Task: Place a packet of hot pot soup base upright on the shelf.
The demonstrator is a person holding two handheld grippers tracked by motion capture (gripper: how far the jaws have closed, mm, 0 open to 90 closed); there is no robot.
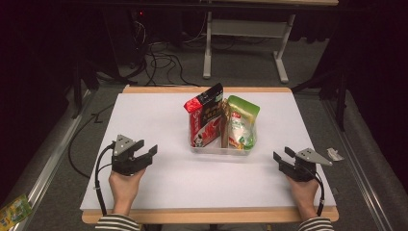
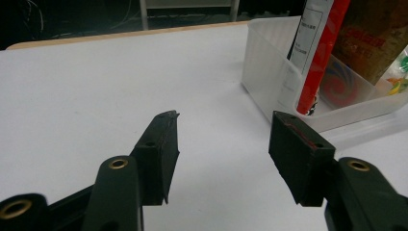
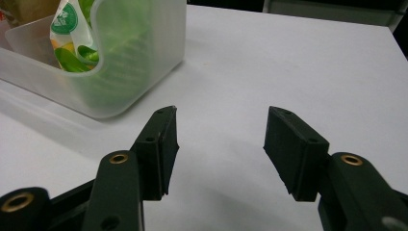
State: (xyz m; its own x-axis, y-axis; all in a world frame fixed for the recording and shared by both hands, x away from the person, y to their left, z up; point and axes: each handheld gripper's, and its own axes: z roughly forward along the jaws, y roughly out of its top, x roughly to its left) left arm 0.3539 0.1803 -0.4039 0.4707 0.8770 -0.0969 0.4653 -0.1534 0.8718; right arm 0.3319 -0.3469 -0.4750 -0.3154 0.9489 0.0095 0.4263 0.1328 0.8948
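A clear plastic bin stands at the middle of the white table top. Three packets stand upright in it: a red and black one, a brown one and a green one. My left gripper rests on the table to the bin's left, open and empty. In the left gripper view its jaws point past the bin and the red packet. My right gripper lies to the bin's right, also open and empty. In the right gripper view the bin and green packet sit upper left.
The table's wooden edge runs along the front. A white scrap lies just off the right edge. Cables and a second table's frame are on the floor behind. A small packet lies on the floor at bottom left.
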